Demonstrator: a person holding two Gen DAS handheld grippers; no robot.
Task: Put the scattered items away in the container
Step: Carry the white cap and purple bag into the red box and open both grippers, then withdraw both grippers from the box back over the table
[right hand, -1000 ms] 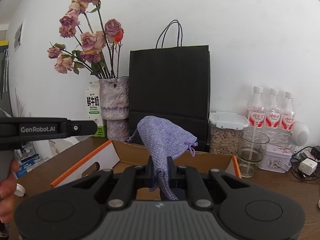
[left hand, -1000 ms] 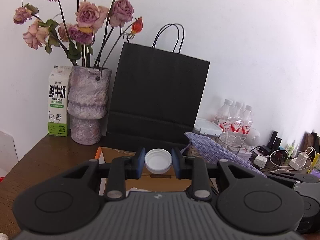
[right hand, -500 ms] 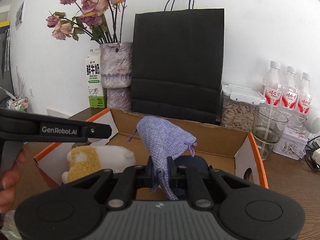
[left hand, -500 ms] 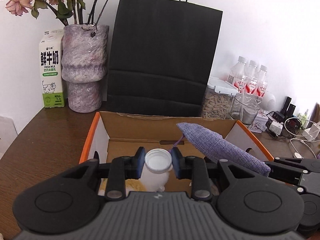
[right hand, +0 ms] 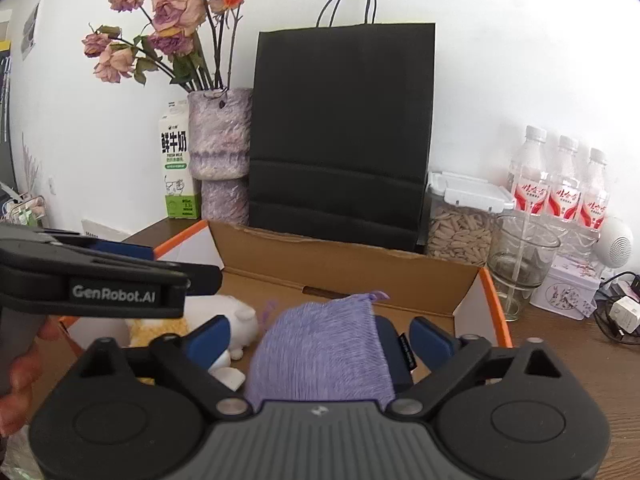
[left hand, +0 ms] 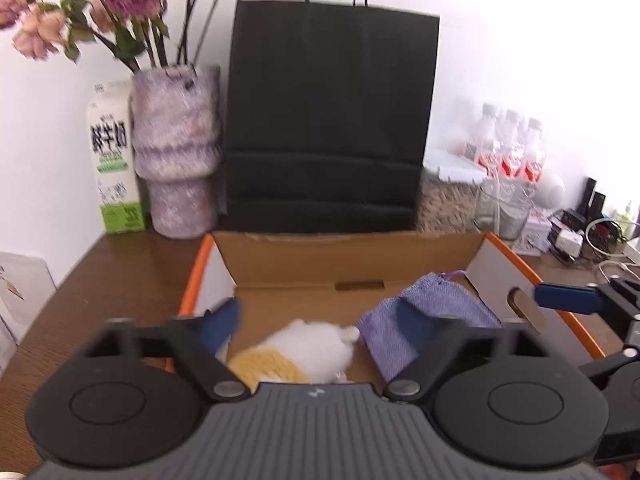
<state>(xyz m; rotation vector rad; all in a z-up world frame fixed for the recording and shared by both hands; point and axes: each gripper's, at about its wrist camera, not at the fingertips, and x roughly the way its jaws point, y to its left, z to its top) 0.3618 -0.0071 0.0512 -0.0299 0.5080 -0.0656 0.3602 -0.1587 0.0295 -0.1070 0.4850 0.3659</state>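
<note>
Both sets of tongs are springing apart over the box: the left gripper (left hand: 316, 324) has its jaws opening wide with nothing pressed between the blue pads, and below that gap sits the plush toy (left hand: 304, 350), white with a yellow patch, down inside the cardboard box (left hand: 348, 258). The right gripper (right hand: 318, 338) is opening too, pads clear on both sides of the purple pouch (right hand: 324, 352), which lies slumped between them without being pinched, over a dark blue item (right hand: 394, 354) on the box floor. In the right wrist view a small white bottle (right hand: 228, 376) lies on the box floor just beside the left pad of that gripper, next to the toy; the picture is too cramped to tell more of it. From the left wrist view the pouch sits to the right of the toy, touching or nearly so, near the box's right wall. Further out, the box stands on a brown wooden table (left hand: 120, 276), with a black paper bag (left hand: 328, 120) upright just behind it, a purple vase (left hand: 176, 152) of dried roses and a milk carton (left hand: 114, 160) off to the left, and water bottles (right hand: 560, 184), a jar (right hand: 460, 216) and a glass (right hand: 520, 264) to the right
</note>
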